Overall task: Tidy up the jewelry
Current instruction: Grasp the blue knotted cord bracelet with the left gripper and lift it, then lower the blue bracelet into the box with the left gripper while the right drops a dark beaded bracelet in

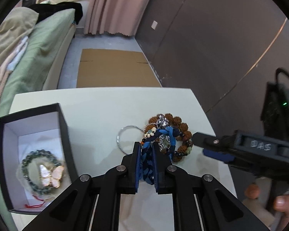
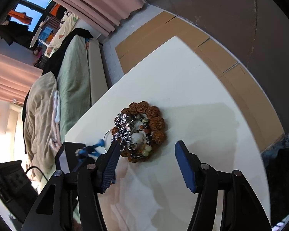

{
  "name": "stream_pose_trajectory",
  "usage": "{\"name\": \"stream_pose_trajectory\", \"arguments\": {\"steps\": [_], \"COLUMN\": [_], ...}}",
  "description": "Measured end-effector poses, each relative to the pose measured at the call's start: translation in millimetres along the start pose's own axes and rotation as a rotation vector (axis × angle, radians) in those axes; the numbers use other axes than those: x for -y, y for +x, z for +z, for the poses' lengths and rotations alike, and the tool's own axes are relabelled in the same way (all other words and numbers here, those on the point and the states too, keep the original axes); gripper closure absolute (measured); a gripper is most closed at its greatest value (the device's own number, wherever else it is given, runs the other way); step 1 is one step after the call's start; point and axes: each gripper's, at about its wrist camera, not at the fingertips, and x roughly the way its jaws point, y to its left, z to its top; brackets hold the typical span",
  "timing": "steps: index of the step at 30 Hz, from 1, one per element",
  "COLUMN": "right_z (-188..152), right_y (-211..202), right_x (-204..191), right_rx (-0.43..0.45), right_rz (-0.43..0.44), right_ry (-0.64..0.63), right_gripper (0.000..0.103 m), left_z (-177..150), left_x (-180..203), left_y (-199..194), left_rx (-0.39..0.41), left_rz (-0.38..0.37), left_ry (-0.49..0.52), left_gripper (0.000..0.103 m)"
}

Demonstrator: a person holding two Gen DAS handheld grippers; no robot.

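Left gripper (image 1: 146, 148) angled down, pinching blue braided bracelet (image 1: 146, 170) beside the jewelry pile (image 2: 141, 132). Right gripper (image 2: 146, 150) tilted down over that pile, jaws spread, nothing held.

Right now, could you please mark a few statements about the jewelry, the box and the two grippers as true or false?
1. The left gripper is shut on the blue braided bracelet. True.
2. The black box holds nothing. False: a green bead bracelet and a butterfly ornament lie inside.
3. The right gripper has closed on the brown bead bracelet. False: its jaws stand apart, pressing on nothing.
4. The brown bead bracelet lies on the white table. True.
5. A thin clear ring lies beside the jewelry pile. True.
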Motion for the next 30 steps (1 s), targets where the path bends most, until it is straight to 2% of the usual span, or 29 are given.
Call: {"name": "stream_pose_trajectory", "arguments": {"steps": [3, 6, 8, 10, 14, 20, 30], "right_z": [-0.2, -2.0, -3.4, -5.6, -10.8, -19.5, -34.1], "right_y": [9.8, 16.7, 19.2, 15.8, -0.8, -17.0, -51.0], "right_x": [-4.2, -1.3, 5.4, 13.4, 14.7, 8.0, -40.8], "right_rx": [-0.021, -0.023, -0.025, -0.018, 0.043, 0.083, 0.211], "right_rz": [0.013, -0.024, -0.041, 0.009, 0.027, 0.112, 0.294], "right_ry": [0.007, 0.042, 0.079, 0.130, 0.140, 0.122, -0.044], "right_gripper": [0.059, 0.066, 0.086, 0.092, 0.093, 0.093, 0.093], "left_z": [1.1, 0.2, -1.3, -2.9, -6.0, -8.9, -9.3], "left_x": [-5.0, -7.6, -9.3, -10.8, -14.1, -25.2, -46.4], "left_y": [-10.8, -19.8, -24.2, -28.3, -40.6, -60.0, -90.6], "left_rx": [0.015, 0.026, 0.031, 0.037, 0.058, 0.094, 0.162], "left_rz": [-0.005, -0.002, 0.000, -0.001, -0.002, 0.000, -0.003], "left_ry": [-0.011, -0.011, -0.011, -0.012, -0.013, -0.039, -0.092], "left_gripper": [0.092, 0.092, 0.092, 0.092, 0.092, 0.092, 0.092]}}
